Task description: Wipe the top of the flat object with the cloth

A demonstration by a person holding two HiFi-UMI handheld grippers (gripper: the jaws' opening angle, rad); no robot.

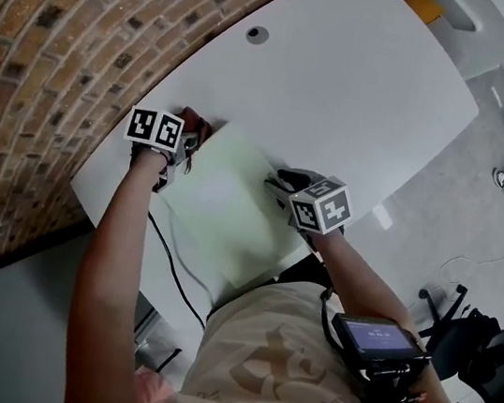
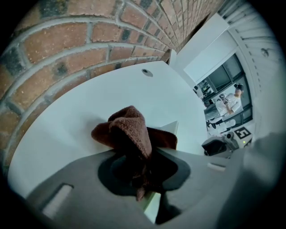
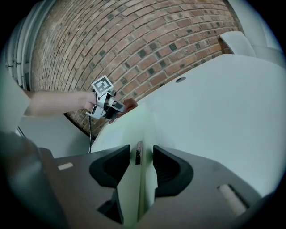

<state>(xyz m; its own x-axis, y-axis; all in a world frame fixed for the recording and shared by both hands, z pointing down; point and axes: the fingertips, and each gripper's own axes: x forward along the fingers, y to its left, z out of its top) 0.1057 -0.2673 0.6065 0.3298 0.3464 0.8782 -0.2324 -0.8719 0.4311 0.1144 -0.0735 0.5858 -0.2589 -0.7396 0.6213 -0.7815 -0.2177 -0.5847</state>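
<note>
Head view: shows a pale green flat board [image 1: 219, 200] lying on a white tabletop [image 1: 347, 78] beside a red brick wall [image 1: 59, 42]. Puts the left gripper [image 1: 183, 142] at the board's far-left corner with a bunched brown knitted cloth [image 1: 197, 127] in it. Puts the right gripper [image 1: 279, 183] on the board's right edge, well apart from the left.

Reads as the start of the wipe: cloth at the corner, bulk of the top surface not yet covered. Can't tell whether the cloth presses on the board or only hangs over it. Next move calls for lowering the cloth flat onto the surface and dragging it across towards the near edge, with the right side holding steady.

Left gripper view: shows the left gripper [image 2: 143, 167] clamped narrow on the cloth [image 2: 132, 129], a wad bulging out ahead of the jaws and a tail hanging below. Shows the board's corner [image 2: 172, 129] just behind the wad, tabletop [image 2: 89, 103] beyond.

Right gripper view: shows the right gripper [image 3: 140, 163] with jaws fairly wide, straddling the board [image 3: 134, 129] edge-on. Looks closed on it, since the board fills the gap pad to pad, with a small dark tab [image 3: 138, 154] between. Catches the left gripper [image 3: 107, 107] and the cloth [image 3: 129, 104] at the far corner.
</note>
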